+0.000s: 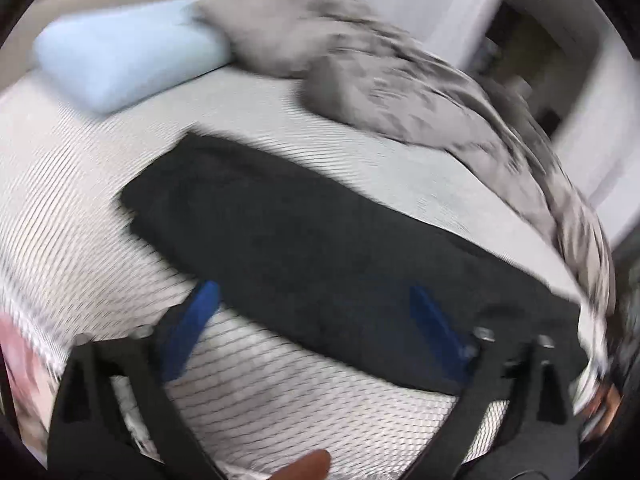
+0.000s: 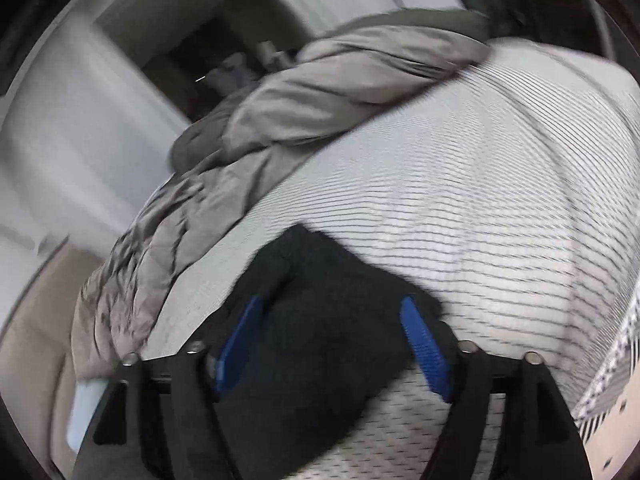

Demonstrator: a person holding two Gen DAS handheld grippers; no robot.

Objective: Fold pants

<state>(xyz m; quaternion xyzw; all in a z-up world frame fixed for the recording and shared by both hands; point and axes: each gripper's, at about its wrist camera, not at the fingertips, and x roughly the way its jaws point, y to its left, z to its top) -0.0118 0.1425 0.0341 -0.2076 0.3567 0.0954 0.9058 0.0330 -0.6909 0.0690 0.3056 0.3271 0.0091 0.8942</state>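
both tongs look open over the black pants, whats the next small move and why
Probably bring the left tongs down to the pants' near edge and pinch it for the next fold: both tongs stand open and empty, right tongs included, and the pants lie as one long band on the bed.

Black pants [image 1: 304,248], folded, flat on bed

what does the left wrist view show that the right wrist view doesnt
Only the left wrist view: a light blue pillow at the head of the bed, and the black pants laid out as a long strip. Only the right wrist view: one end of the pants between the open right claw fingers, not pinched. Both: the pants, grey duvet, striped sheet and open blue-fingered claws, the left claw empty.
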